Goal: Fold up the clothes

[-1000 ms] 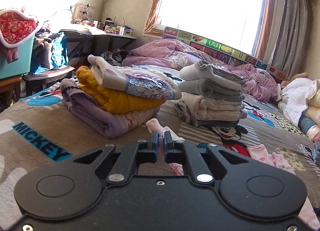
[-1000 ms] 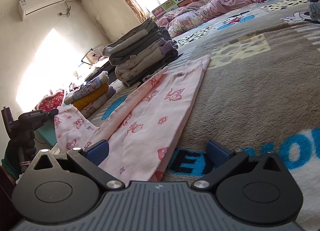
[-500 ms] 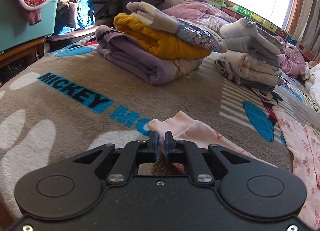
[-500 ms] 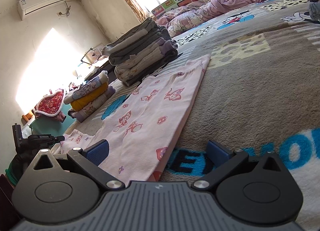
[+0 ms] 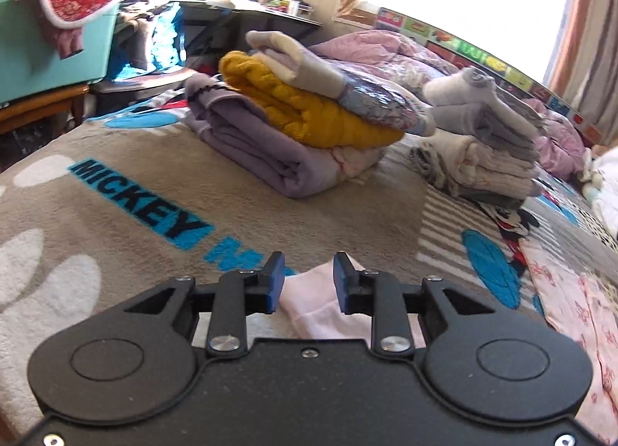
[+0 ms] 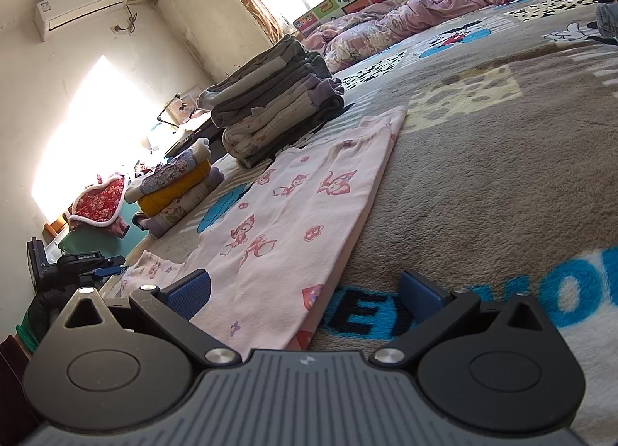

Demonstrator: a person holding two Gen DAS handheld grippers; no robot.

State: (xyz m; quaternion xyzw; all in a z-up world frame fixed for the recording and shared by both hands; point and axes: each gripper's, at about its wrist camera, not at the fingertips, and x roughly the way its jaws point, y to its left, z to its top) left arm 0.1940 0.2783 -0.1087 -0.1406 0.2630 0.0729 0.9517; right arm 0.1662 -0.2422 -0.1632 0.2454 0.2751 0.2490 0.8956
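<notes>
Right now the pink printed garment lies spread flat on the brown cartoon blanket, in front of two finished stacks: the grey and cream pile just beyond its far end, and the purple, yellow and patterned pile further off to the side. The left gripper sits low over one corner of the garment, and its jaws have just been opening; the pink cloth is between the blue pads but they no longer press on it, so this end looks to have been set down and let go. The right gripper rests at the near hem with its fingers wide apart, one pad over the pink cloth and the other over the blanket's blue lettering, gripping nothing. By my reading the laying-out step is finishing and the first fold has not begun: the garment shows no crease and is at full length. Next, each gripper probably needs to close on an edge or corner of the near end, pinching only the garment and not the pile of the blanket under it, then carry that end up and over toward the far hem so the edges meet squarely.
</notes>
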